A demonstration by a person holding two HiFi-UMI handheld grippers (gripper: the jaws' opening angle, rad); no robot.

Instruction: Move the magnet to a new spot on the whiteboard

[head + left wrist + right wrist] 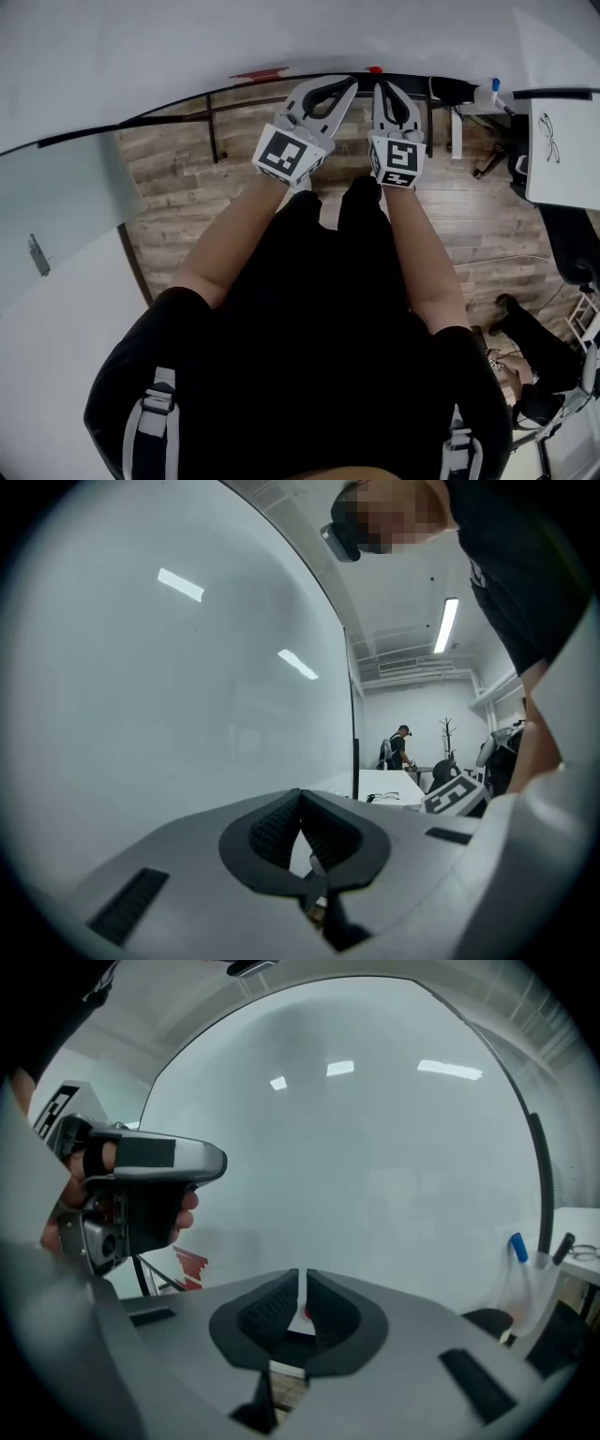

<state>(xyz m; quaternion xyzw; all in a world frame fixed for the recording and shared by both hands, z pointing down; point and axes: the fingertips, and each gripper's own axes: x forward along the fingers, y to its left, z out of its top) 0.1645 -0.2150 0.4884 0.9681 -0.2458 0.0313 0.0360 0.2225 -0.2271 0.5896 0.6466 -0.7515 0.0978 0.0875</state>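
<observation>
The whiteboard [187, 37] fills the top of the head view and stands close in front of both grippers. A small red magnet [375, 69] sits on it low down, just beyond the tips of my right gripper [384, 88]. In the right gripper view the magnet [306, 1313] shows as a red sliver through the narrow gap between the jaws of the right gripper [302, 1279]. The pads stand slightly apart and do not press on it. My left gripper [349, 84] is alongside to the left, its tips [300, 794] meeting with nothing between them.
A red mark [261, 71] sits on the board's bottom edge to the left. A spray bottle with a blue cap [487, 94] stands on the black tray [441, 86] at the right. A white table [562, 159] is further right. Wooden floor lies below.
</observation>
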